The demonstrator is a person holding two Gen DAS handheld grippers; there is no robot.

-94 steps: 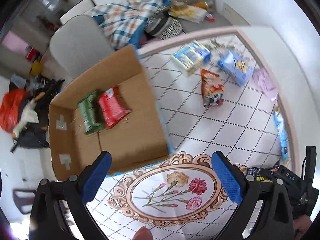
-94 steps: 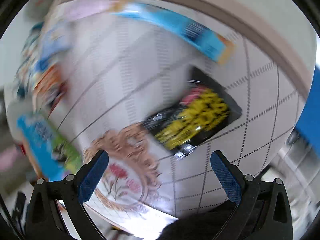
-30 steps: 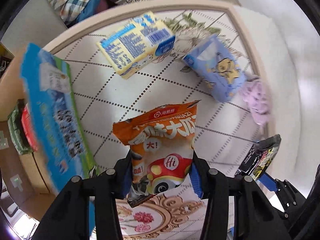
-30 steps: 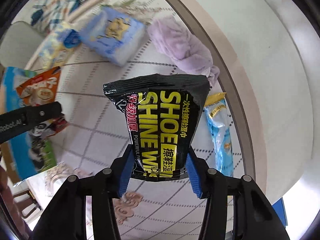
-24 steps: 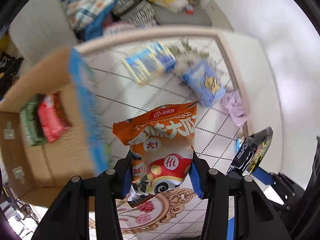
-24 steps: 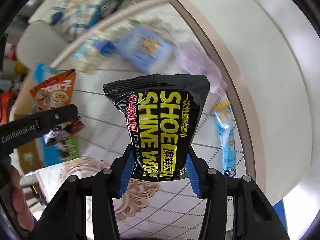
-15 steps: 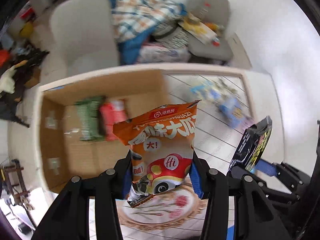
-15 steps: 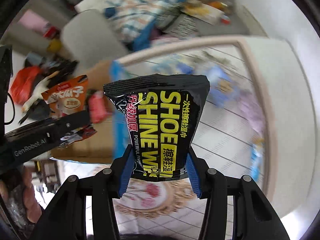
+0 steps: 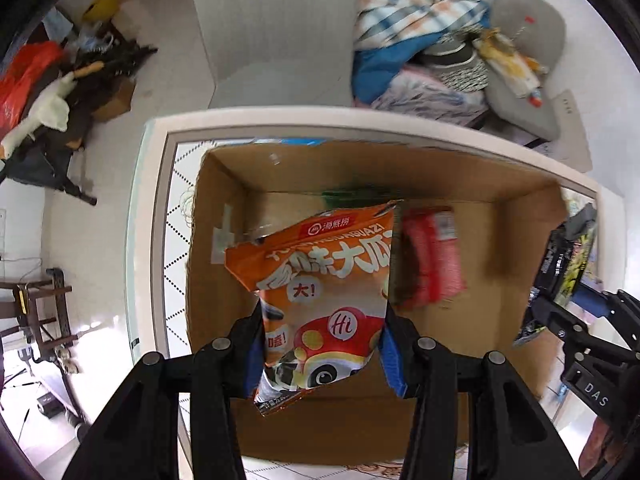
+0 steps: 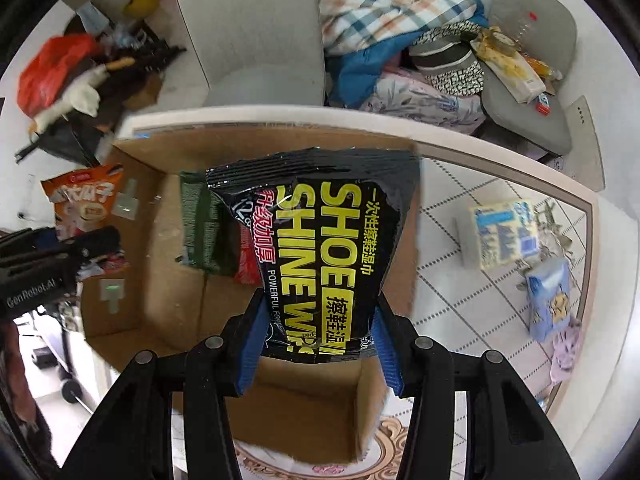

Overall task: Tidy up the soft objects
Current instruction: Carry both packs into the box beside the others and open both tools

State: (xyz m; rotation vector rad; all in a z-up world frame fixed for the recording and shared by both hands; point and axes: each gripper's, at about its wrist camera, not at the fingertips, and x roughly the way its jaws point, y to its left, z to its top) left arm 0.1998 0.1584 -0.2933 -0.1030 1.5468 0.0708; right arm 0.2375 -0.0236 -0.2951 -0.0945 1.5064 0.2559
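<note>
My left gripper [image 9: 320,354] is shut on an orange snack bag [image 9: 320,288] and holds it above the open cardboard box [image 9: 516,216]. My right gripper [image 10: 316,344] is shut on a black and yellow shoe-wipe pack [image 10: 324,248], also above the box [image 10: 168,304]. A red pack [image 9: 434,260] and a green pack [image 10: 202,228] lie in the box. The shoe-wipe pack shows at the right of the left wrist view [image 9: 568,264]. The orange bag shows at the left of the right wrist view [image 10: 84,204].
On the tiled tablecloth [image 10: 444,280] to the right of the box lie a yellow and blue pack [image 10: 504,232], a blue pouch [image 10: 548,300] and a purple cloth [image 10: 566,348]. Grey chairs with clothes [image 10: 384,12] stand beyond the table edge.
Both grippers closed on their packs, lifted them off the table and carried them left over the cardboard box.
</note>
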